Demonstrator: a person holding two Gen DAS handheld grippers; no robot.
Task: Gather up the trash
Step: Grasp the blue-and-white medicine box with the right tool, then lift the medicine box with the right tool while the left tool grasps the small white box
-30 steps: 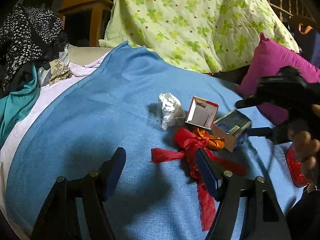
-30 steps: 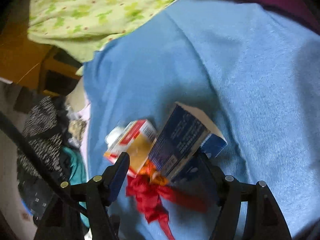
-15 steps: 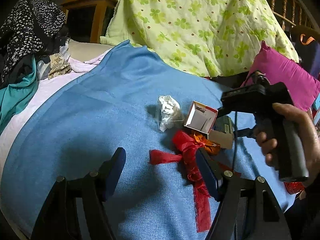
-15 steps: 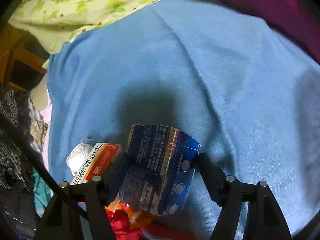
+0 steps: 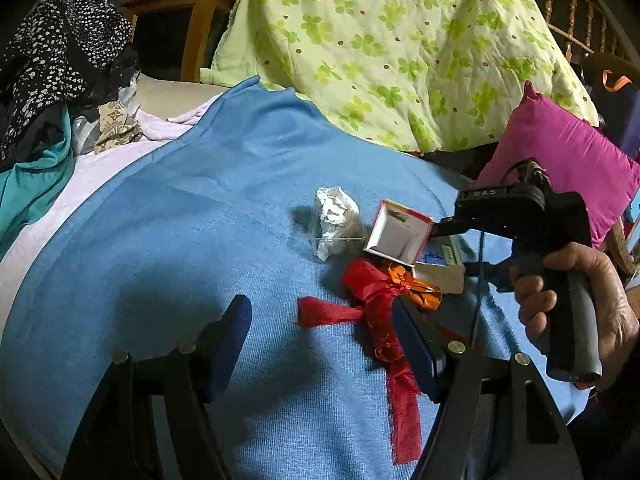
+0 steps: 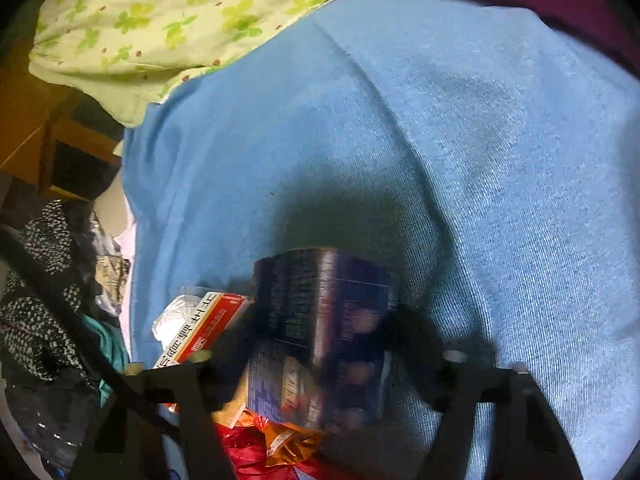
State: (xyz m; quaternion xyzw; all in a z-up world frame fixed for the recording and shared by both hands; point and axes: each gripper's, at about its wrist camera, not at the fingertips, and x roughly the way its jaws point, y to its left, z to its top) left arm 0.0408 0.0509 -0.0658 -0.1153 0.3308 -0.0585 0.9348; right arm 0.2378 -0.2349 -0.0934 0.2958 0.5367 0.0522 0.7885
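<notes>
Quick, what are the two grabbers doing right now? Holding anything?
Left gripper: open, holding nothing, above the red ribbon.
Right gripper: jaws around the blue box; too blurred to tell whether they are shut on it.

A blue knit cloth (image 5: 168, 240) covers the bed; at the far side lies a green clover-print quilt (image 5: 400, 40), a magenta pillow (image 5: 560, 152) right, dark spotted clothing (image 5: 52, 48) left.

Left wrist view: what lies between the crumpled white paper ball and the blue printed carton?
The open red-and-white cardboard box sits between the paper ball and blue carton, shown in left wrist view.
</notes>
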